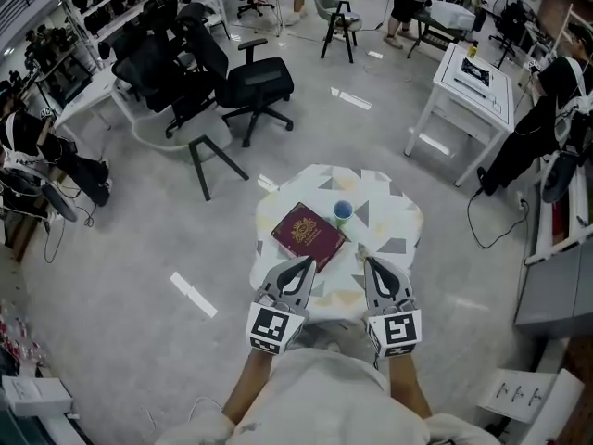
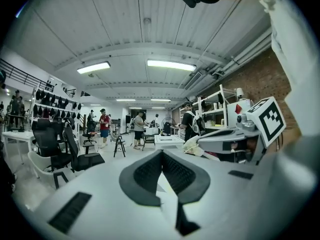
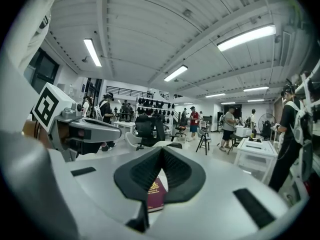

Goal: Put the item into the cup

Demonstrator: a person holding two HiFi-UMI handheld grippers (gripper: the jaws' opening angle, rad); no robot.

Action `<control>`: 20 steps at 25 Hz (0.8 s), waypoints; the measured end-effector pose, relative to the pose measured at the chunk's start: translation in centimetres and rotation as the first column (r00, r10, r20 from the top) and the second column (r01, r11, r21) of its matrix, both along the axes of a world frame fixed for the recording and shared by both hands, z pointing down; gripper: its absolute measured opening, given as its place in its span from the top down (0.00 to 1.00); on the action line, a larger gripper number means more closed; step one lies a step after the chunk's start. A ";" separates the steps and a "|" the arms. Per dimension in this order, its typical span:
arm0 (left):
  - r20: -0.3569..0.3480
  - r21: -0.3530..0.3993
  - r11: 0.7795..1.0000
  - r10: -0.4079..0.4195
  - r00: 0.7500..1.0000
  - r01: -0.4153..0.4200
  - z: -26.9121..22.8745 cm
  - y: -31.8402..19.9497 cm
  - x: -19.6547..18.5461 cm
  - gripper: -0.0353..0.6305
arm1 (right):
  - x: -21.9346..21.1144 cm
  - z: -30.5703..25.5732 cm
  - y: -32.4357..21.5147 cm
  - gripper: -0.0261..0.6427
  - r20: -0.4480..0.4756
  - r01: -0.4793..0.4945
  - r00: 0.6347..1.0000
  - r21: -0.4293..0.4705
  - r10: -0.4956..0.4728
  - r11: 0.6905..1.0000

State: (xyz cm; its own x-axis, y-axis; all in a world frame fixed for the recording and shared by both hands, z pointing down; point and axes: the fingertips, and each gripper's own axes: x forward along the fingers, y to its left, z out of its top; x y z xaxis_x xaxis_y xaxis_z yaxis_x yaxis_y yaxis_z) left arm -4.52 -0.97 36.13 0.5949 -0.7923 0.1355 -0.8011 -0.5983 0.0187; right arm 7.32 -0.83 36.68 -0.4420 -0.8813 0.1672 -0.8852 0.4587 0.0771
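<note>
A dark red booklet with a gold crest (image 1: 308, 235) lies flat on a small table (image 1: 394, 219) covered with a grey-and-white patterned cloth. A small blue cup (image 1: 343, 211) stands upright just right of the booklet's far corner. My left gripper (image 1: 309, 262) hovers at the booklet's near edge, jaws closed tip to tip with nothing between them (image 2: 161, 152). My right gripper (image 1: 367, 260) hangs over the table's near edge, to the right of the booklet, also shut and empty (image 3: 162, 149). Below its jaws the right gripper view shows part of the booklet (image 3: 155, 194).
Black office chairs (image 1: 250, 86) and a black stool (image 1: 211, 160) stand on the grey floor beyond the table at the left. A white desk (image 1: 473, 82) is at the far right. People stand in the background.
</note>
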 end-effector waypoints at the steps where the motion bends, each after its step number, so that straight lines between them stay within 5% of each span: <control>1: 0.000 -0.001 1.000 0.010 1.000 -0.010 0.1 -0.7 -0.3 0.93 | -0.3 0.1 -0.6 0.95 -0.002 -0.009 1.000 -0.004 0.009 1.000; 20: -0.078 -0.071 0.990 0.118 0.990 -0.123 3.4 -9.3 -5.7 0.93 | -4.9 2.2 -5.9 0.95 -0.116 -0.144 0.984 -0.074 0.135 0.987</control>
State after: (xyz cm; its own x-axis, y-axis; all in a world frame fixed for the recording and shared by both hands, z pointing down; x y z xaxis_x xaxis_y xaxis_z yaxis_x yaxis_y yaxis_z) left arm -10.19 -10.27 39.58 0.6958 -0.7034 0.1451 -0.7181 -0.6849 0.1234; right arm 2.43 -6.76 38.84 -0.2903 -0.9144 0.2821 -0.9291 0.3399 0.1456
